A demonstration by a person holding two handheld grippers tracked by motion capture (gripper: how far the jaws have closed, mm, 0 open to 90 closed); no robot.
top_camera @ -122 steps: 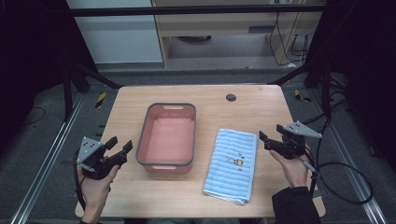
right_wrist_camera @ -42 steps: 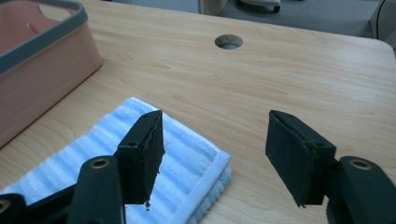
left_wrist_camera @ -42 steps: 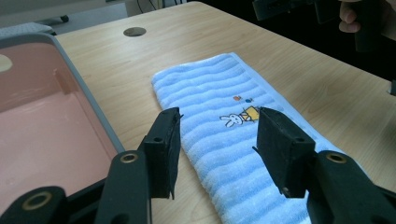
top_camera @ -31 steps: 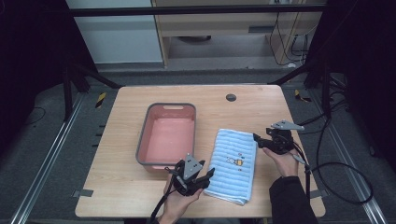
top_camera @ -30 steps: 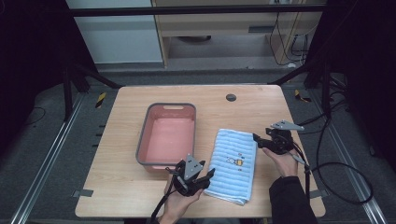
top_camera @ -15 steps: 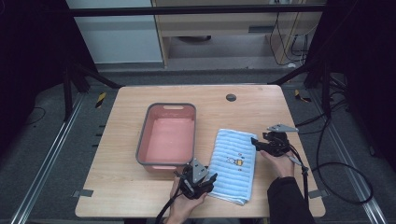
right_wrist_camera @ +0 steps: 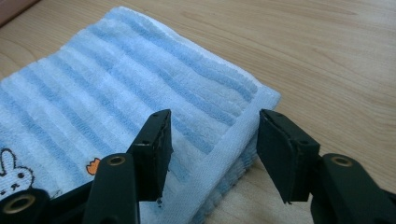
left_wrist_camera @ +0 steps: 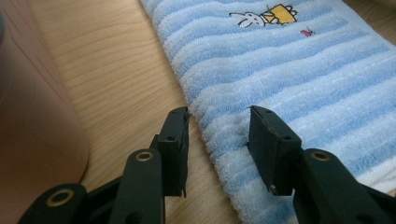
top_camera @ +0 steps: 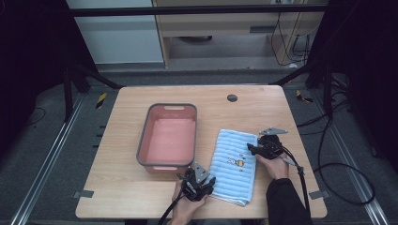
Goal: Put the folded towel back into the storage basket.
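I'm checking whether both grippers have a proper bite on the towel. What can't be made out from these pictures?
- High view: the jaws of the left gripper and right gripper are too small to judge against the towel.
- Left gripper view: the towel's near end is cut off by the bottom edge and hidden by the jaws.
- Right gripper view: how many layers are folded under the towel edge is unclear.
- Left gripper view: the pink bin is blurred.

A light wooden bench with rounded corners is standing on a grey floor, a small dark round hole sitting near its far edge. Black metal frame legs are slanting down at both sides, and silver rails are running along the floor. Behind, a pale cabinet and a wooden shelf unit are standing in dim light, cables hanging at the right.
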